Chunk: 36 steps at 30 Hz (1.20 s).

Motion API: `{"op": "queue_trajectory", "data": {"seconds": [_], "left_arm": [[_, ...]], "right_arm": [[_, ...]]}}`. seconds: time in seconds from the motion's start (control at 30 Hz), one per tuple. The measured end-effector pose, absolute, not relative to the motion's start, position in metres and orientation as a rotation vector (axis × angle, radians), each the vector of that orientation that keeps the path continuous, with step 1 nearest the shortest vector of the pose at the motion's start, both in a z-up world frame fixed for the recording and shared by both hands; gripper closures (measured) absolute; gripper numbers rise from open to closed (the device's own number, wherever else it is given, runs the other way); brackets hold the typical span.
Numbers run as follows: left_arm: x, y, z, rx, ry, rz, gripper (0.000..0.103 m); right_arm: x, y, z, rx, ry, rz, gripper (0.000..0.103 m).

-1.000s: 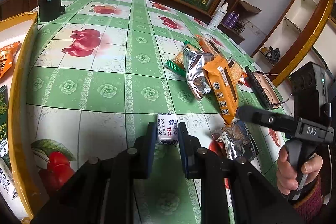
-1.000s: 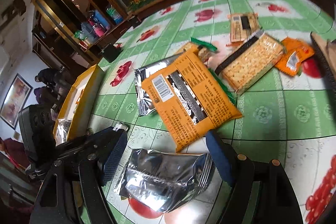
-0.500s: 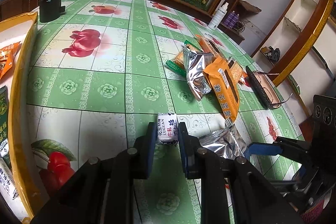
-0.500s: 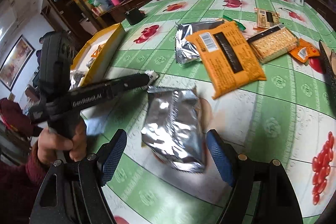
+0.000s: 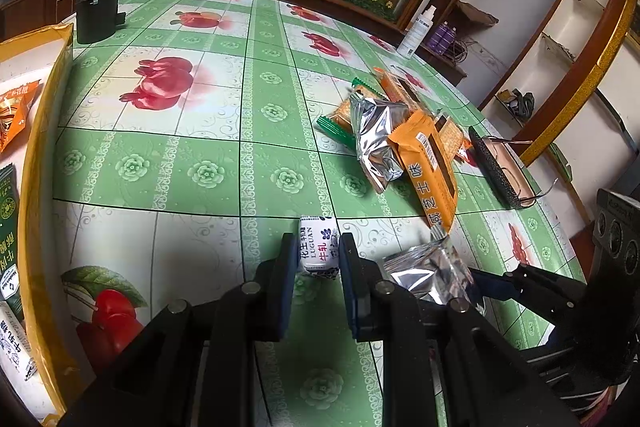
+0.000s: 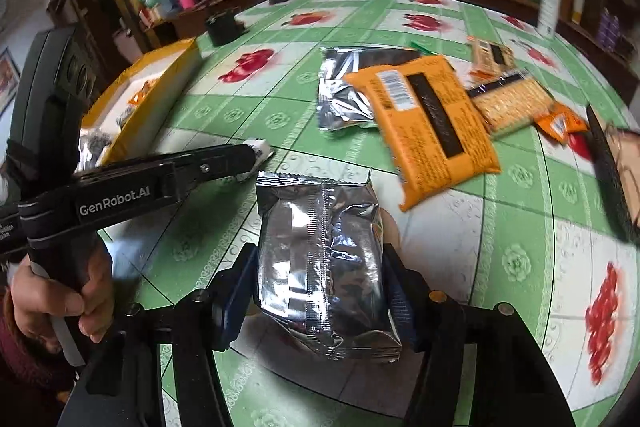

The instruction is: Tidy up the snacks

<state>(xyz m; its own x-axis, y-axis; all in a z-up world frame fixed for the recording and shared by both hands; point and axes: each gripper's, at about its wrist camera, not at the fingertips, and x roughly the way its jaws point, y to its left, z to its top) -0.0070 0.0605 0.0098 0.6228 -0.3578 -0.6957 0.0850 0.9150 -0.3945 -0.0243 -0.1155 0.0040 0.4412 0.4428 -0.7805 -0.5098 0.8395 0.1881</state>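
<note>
1. My left gripper (image 5: 319,254) is closed down tight on a small white candy packet (image 5: 319,247) printed with blue and red characters; the packet sits clamped between the two pads, just above the worktop (image 5: 168,163).
2. My right gripper (image 6: 318,285) has just been closing its jaws, and a silver foil snack pouch (image 6: 320,259) lies between them. Both blue pads sit against the pouch's sides, so I read it as gripped, with the jaws about half open around its width.
3. The pouch rests seam side up on the green, fruit-printed cloth, and in the left wrist view it appears just to the right of my left gripper.
4. Further back on the worktop lies a loose pile: an orange snack bag (image 6: 430,131) overlapping a second silver pouch (image 6: 344,95), with a cracker pack (image 6: 514,103) and a small orange packet (image 6: 560,123) beside them.
5. A yellow-rimmed box (image 5: 44,131) stands at the left edge of the worktop with some snack packets already inside.
6. My left hand (image 6: 60,299) grips the left gripper's handle, seen in the right wrist view.
</note>
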Motion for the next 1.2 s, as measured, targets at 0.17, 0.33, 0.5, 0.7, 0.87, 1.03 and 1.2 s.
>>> {"op": "queue_trajectory", "data": {"seconds": [0.17,0.33,0.5,0.7,0.87,1.03,1.2], "left_arm": [[-0.008,0.06,0.013,-0.334,0.846,-0.275,0.083],[-0.01,0.057,0.017,-0.326,0.824,-0.297,0.083],[-0.009,0.057,0.015,-0.334,0.841,-0.278,0.083],[-0.009,0.046,0.013,-0.283,0.872,-0.261,0.064],[-0.009,0.021,0.015,-0.121,0.88,-0.187,0.069],[-0.008,0.016,0.015,-0.09,0.881,-0.162,0.084],[-0.018,0.027,0.022,-0.176,0.857,-0.206,0.084]], "right_arm": [[-0.026,-0.133,0.004,0.045,0.931,0.59,0.039],[-0.027,-0.141,0.004,0.12,0.926,0.59,0.039],[-0.027,-0.146,0.004,0.147,0.923,0.57,0.039],[-0.028,-0.152,0.003,0.185,0.923,0.582,0.038],[-0.027,-0.157,0.002,0.225,0.923,0.599,0.038],[-0.028,-0.159,0.001,0.245,0.921,0.606,0.038],[-0.028,-0.159,0.002,0.246,0.921,0.611,0.038]]}}
